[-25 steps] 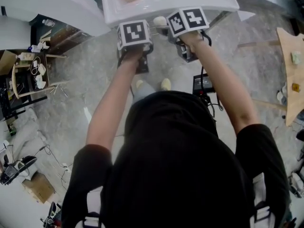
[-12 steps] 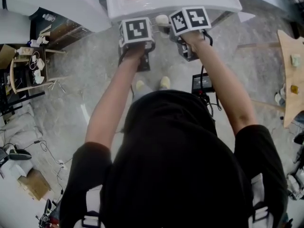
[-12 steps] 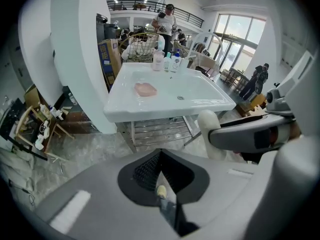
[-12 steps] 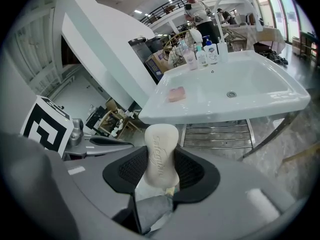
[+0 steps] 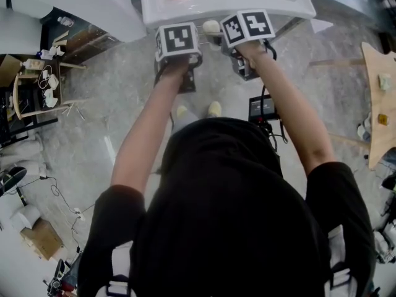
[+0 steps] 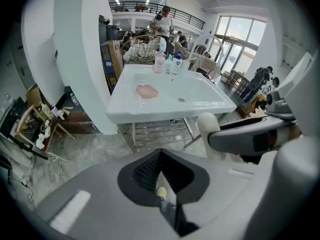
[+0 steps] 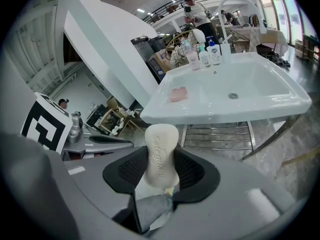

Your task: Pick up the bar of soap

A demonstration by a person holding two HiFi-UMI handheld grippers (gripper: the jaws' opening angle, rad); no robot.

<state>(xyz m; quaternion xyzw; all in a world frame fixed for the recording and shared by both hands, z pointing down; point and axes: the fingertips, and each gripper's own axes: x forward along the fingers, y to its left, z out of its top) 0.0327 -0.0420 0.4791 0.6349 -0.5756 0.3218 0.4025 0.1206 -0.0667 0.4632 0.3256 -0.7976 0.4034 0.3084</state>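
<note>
While in right gripper (image 7: 161, 165), soap (image 7: 161, 143) lengthwise.

The left arm (image 5: 143, 141) and right arm (image 5: 296, 113) stretch forward, bare-forearmed, to the upper middle of the head view, their grippers side by side. The left gripper (image 6: 160, 170) has its jaws pressed together with nothing between them. The right gripper (image 7: 161, 176) clamps an upright bar of soap (image 7: 161, 151).

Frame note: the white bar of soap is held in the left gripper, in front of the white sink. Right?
No: the right gripper holds the bar of soap, as the right gripper view shows, in front of the white sink.
</note>
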